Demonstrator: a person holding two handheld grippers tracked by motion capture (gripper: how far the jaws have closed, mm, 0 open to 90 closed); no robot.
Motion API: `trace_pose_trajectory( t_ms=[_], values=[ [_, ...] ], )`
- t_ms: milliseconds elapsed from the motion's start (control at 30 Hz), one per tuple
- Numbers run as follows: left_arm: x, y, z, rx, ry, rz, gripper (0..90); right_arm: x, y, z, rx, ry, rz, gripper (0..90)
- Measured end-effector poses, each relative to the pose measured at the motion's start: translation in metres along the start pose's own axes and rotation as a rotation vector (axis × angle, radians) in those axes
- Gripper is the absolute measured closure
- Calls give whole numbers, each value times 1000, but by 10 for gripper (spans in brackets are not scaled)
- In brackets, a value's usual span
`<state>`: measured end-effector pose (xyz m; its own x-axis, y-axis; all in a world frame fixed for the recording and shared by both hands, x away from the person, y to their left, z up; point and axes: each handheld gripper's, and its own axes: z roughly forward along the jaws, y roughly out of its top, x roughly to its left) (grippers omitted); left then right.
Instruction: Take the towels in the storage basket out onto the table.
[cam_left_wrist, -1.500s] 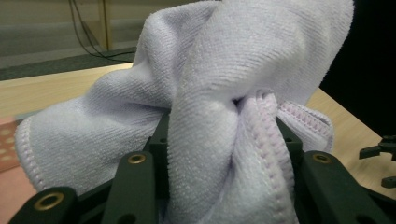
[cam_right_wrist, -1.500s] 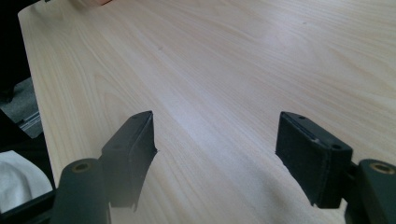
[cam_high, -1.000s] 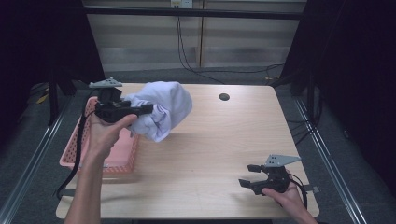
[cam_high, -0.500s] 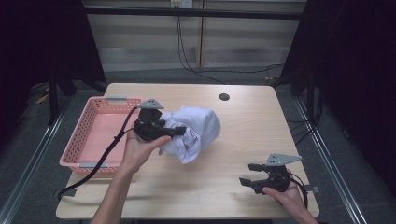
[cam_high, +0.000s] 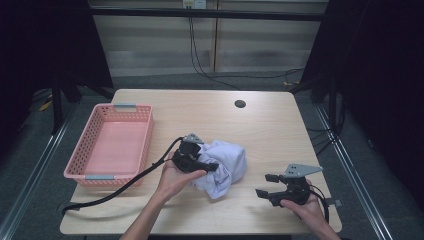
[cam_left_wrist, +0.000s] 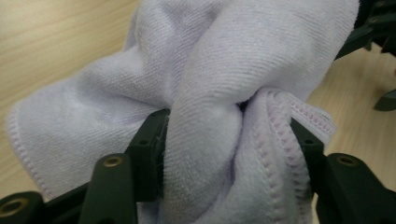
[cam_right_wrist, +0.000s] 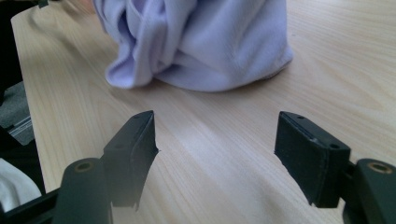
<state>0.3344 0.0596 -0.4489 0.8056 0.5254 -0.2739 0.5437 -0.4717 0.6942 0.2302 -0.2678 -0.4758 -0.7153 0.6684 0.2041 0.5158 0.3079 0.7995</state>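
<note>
Both left gripper (cam_high: 212, 166) jaws, just opening, flank the bunched towel (cam_left_wrist: 219, 93); right gripper (cam_right_wrist: 215, 154) gapes.

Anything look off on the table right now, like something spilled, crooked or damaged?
Nothing spilled or damaged. The white towel lies in a crumpled heap mid-table, a fold still bunched between the left gripper jaws, which have just been opening. The pink basket sits square and empty. The right gripper rests open, apart from the towel.

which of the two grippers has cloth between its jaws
The left gripper: folds of the pale lilac towel sit between its jaws. The right gripper stands open over bare table.
</note>
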Motion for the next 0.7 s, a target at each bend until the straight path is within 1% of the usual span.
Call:
trace_pose_trajectory(
  t_ms=[33, 67, 133, 167, 200, 233, 267, 300, 333, 367, 400, 433, 467, 500, 567, 600, 633, 667, 700],
  values=[
    [0, 0, 0, 0, 0, 0, 415, 0, 0, 0, 0, 0, 0, 292],
    [-1, -2, 4, 12, -14, 18, 396, 1, 2, 0, -9, -1, 0, 292],
    [-1, -3, 4, 5, -10, 25, 342, 1, 4, 0, -17, -1, 5, 296],
    [-1, -3, 1, -10, -6, 26, 342, 1, 4, 0, -17, -1, 5, 296],
    [0, -4, -3, -19, -14, 18, 258, 2, 8, 0, -15, -18, -20, 304],
    [0, -4, -3, -19, -14, 18, 228, 2, 10, -1, -14, -20, -19, 304],
    [4, -6, -11, -51, -38, -6, 226, 2, 13, -1, -25, -15, -19, 304],
    [6, -7, -14, -62, -14, -19, 220, 3, 17, -1, -33, -13, -15, 303],
    [7, -7, -19, -60, 7, -13, 174, 4, 21, -1, -40, -12, -23, 301],
    [7, -7, -19, -60, 7, -13, 166, 4, 21, -1, -40, -12, -23, 301],
    [10, -8, -25, -70, -2, -25, 166, 6, 26, -1, -51, -8, -28, 295],
    [10, -10, -34, -104, 9, -30, 195, 9, 38, 1, -70, 17, -34, 295],
    [9, -11, -40, -103, 22, -19, 183, 11, 42, 2, -76, 27, -38, 299],
    [8, -12, -44, -99, 20, -21, 181, 14, 48, 4, -81, 36, -50, 300],
    [7, -16, -52, -110, 13, -23, 178, 19, 60, 10, -94, 51, -71, 301],
    [7, -16, -52, -110, 13, -23, 180, 19, 60, 10, -94, 51, -71, 301],
    [5, -19, -56, -107, 24, -21, 180, 21, 66, 15, -99, 65, -78, 311],
    [3, -23, -60, -116, 21, -18, 178, 24, 73, 21, -101, 76, -88, 325],
    [0, -28, -64, -110, 28, -10, 193, 29, 85, 32, -97, 92, -108, 359]
  ],
)
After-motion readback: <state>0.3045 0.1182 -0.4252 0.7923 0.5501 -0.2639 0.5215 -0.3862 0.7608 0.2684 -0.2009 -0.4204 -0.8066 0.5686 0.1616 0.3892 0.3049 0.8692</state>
